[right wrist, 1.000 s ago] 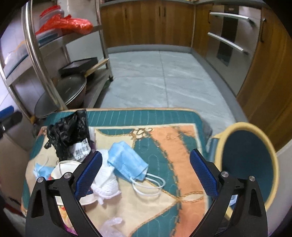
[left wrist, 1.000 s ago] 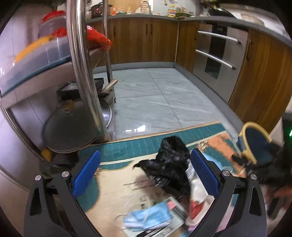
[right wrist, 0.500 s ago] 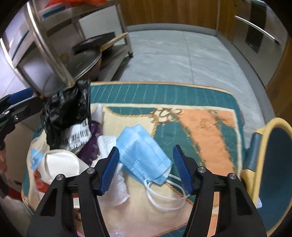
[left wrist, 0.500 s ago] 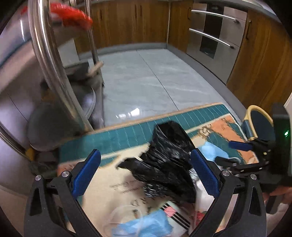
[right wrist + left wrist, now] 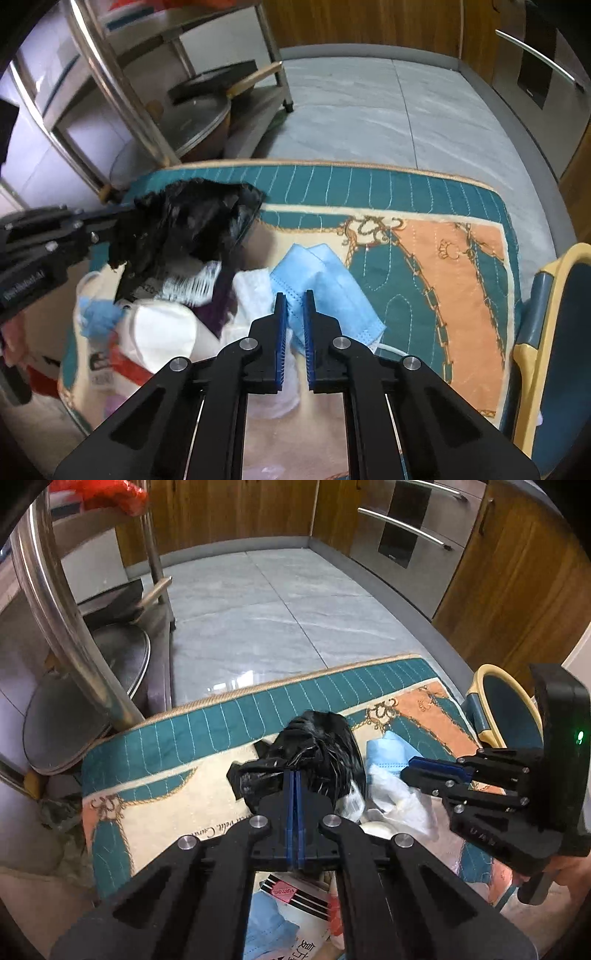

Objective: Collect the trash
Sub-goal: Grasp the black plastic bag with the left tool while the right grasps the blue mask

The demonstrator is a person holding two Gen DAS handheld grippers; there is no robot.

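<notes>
A red diamond label (image 5: 283,891) on a striped white carton near the left camera reads "FORTUNE". Black Chinese characters (image 5: 306,948) stand on the same carton nearer still, too cut off to read. Cursive lettering (image 5: 218,830) on the cream part of the patterned mat cannot be made out. A barcode (image 5: 192,286) shows on a white label under the black bag; its digits are unreadable.
</notes>
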